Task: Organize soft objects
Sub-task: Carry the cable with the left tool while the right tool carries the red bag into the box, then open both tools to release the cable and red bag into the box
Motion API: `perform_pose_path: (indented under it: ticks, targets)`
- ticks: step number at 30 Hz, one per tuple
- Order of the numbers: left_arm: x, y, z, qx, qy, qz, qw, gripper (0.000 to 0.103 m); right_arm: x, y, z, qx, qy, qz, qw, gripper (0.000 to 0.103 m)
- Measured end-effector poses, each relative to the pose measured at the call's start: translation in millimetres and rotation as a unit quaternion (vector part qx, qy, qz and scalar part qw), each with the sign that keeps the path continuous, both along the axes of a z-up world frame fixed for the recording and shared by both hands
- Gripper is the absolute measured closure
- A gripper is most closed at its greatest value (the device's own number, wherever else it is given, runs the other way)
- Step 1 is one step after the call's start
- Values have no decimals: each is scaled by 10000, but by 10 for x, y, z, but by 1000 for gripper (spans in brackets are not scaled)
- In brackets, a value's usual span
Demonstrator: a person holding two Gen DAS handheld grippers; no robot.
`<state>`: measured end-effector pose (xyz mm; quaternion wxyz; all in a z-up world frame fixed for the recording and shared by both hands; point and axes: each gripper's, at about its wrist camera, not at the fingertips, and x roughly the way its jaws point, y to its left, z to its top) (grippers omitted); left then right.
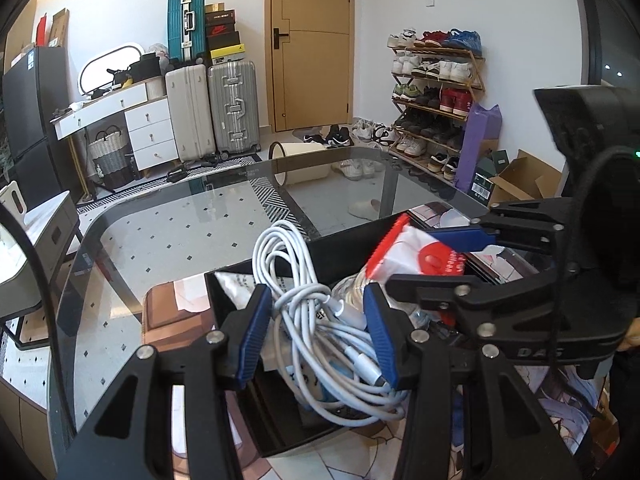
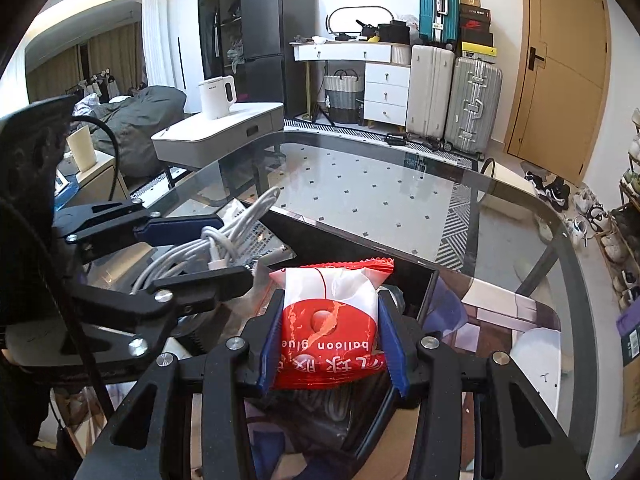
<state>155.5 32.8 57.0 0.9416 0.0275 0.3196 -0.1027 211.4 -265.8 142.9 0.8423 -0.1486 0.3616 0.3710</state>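
Two soft items are being held over the black bin (image 1: 344, 248) that is standing on the printed mat (image 1: 168, 320) at the near end of the glass table (image 1: 192, 216). The coiled white cable (image 1: 320, 320) is being straddled by the left gripper (image 1: 318, 338); its blue pads are lying against the bundle's flanks, so the bundle is judged to be lightly pinched, with several loops hanging loose below the pads. The red-and-white packet (image 2: 330, 320), printed "balloon glue", is being pinched across its width by the right gripper (image 2: 332, 350). Both items are judged to be light and compliant. The cable is best gripped across the whole bundle near its middle, since single strands are likely to slide free. The packet's glossy film is judged to be slippery and is best gripped across the filled body, with moderate pressure.
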Motion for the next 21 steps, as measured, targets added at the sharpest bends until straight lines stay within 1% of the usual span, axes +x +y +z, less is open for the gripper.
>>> perform_pose_path:
  ticks: [2,3,4,5,6,7,9,10,13,15,17,18,21]
  targets:
    - [13,-7,1,22,-3,-16,10000,54,6,21,-2,46,-46,20,10000,58]
    - [15,-2,6,6,4,-12,10000,54,14,21,-2,56,-62,-1,10000,53]
    - [6,13,12,-22,5,4,10000,52,17,9,4,54,-86,-43,9999,51]
    - [-11,36,18,-49,-18,52,10000,44,12,-8,12,33,-120,-96,9999,45]
    - [-20,51,24,-58,-41,105,9999,39,7,-40,19,0,-172,-169,9997,37]
    - [-33,69,30,-72,-54,159,9998,35,-8,-77,34,57,-188,-163,9997,34]
    - [-79,115,45,-176,-48,216,9996,35,-40,-160,61,81,-275,-314,9991,16]
    - [-98,134,50,-210,-34,251,9995,33,-59,-187,73,103,-313,-350,9988,15]
    - [-196,185,69,-220,-96,430,9988,16,-147,-307,109,187,-340,-462,9982,14]
    - [-273,206,87,-275,-174,495,9982,11,-216,-360,124,224,-380,-508,9977,10]
    - [-363,238,84,-360,-246,580,9974,3,-307,-412,143,290,-437,-528,9972,6]
    - [-400,254,69,-382,-279,616,9970,3,-354,-429,150,320,-477,-524,9970,5]
    - [-449,281,-22,-286,-224,809,9961,0,-487,-465,157,323,-612,-527,9962,3]
